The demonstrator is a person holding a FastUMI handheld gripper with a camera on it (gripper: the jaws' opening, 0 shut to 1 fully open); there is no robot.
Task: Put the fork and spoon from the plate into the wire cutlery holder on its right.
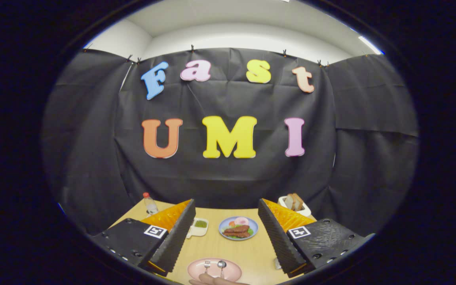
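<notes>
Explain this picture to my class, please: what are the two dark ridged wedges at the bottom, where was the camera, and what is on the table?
The camera rides on a hand-held two-finger gripper and looks forward along its fingers; the wide lens bends the picture into a round shape. The two ridged wedges are those fingers. They stand wide apart and hold nothing.

Below them is a pale wooden table. Nearest, between the fingers, is a pink plate with a fork and a spoon lying side by side. A person's hand touches its near rim. Beyond it sits a blue plate of food, a small white dish of something green, a bottle and a white holder with bread slices. Black cloth forms the booth's wall.
</notes>
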